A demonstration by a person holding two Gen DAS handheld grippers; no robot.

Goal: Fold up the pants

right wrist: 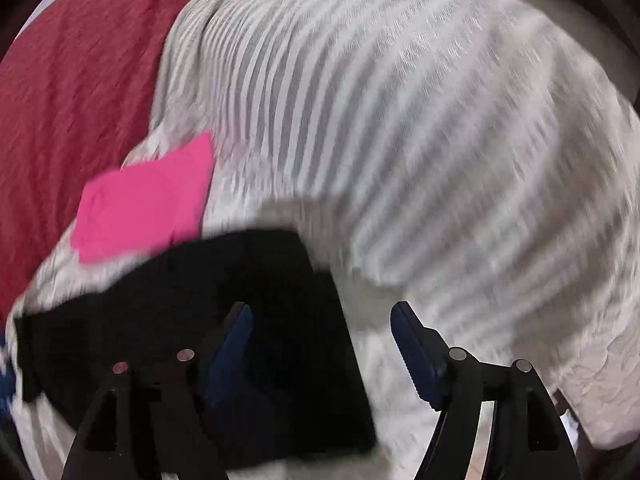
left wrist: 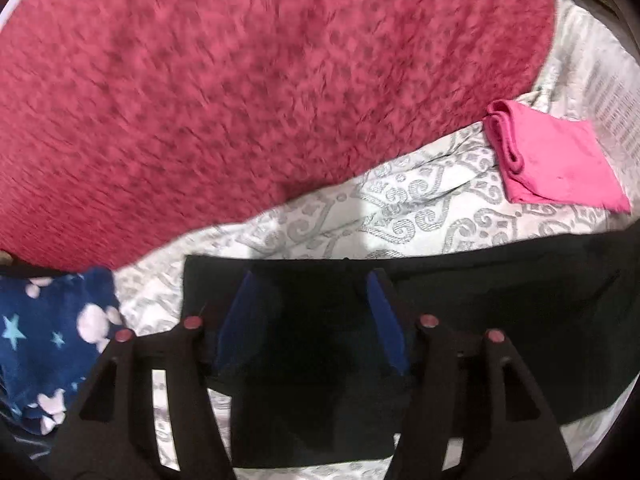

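Pants [left wrist: 460, 300], black and folded into a long flat band, lie on a white bedspread [left wrist: 420, 200] with a grey scroll pattern. In the left wrist view the band runs across the lower half of the picture, from just left of centre out to the right edge.

2 grippers hang over the pants, both angled steeply down. The left gripper [left wrist: 312, 312] has its jaws spread wide, and its 2 blue fingertips [left wrist: 384, 320] sit above the black cloth without pinching it. The right gripper [right wrist: 324, 344] also has its jaws spread wide. One of its blue pads is over the end of the pants, the other over bare bedspread, and nothing is gripped between them. Whether any pad touches the cloth cannot be told.

In the right wrist view, which is blurred, the pants end in a squared edge near the picture's centre, with striped white bedding beyond.

A folded bright pink cloth [left wrist: 556, 160] rests on the bedspread just beyond the pants, apart from them in the left view. A large shaggy dark red blanket [left wrist: 240, 100] fills the area behind. A navy fleece [left wrist: 52, 340] with white and pale blue shapes, some of them stars, lies at the far left, apart from the pants.
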